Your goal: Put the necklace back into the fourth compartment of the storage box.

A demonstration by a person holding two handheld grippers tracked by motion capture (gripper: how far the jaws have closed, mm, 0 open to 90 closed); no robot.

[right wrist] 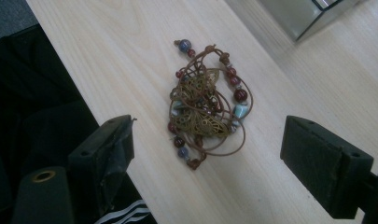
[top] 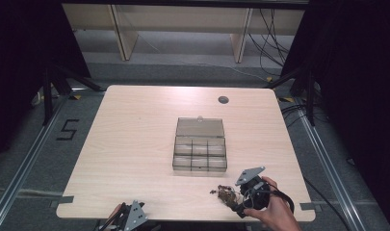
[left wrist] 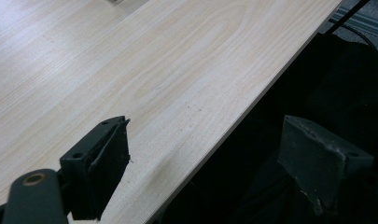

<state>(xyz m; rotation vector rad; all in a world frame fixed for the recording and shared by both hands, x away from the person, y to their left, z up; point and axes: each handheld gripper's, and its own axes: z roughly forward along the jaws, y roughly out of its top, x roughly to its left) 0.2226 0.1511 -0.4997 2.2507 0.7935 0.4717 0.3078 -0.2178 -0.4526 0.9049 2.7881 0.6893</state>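
Sitting at the near left edge of the table (top: 135,144), left gripper (top: 130,217) in the high view, grey plate on top, a hand behind it; jaws standing wide apart in the left gripper view (left wrist: 210,158), gripping nothing, one jaw over the pale wood, the other hanging past the table edge over darkness.

Resting toward the middle of the table, a clear compartment box (top: 200,153), lid lying open and flat behind it, well apart from both grippers; lying beyond it near the far edge, a small dark round cap (top: 223,100).

Lying to the right and nearer the front edge, a tangled bead bracelet (top: 225,193), cord brown, beads dark red and pale blue with brass-coloured filigree pieces at the middle in the right gripper view (right wrist: 206,106); sitting flat on the wood, close to the near edge, a corner of the box showing at the top right of that view.

Hovering just beside the bracelet on its right, right gripper (top: 236,199), held by a hand (top: 272,209); jaws spread wide in the right gripper view (right wrist: 207,158), released, flanking the bracelet on both sides without touching it.
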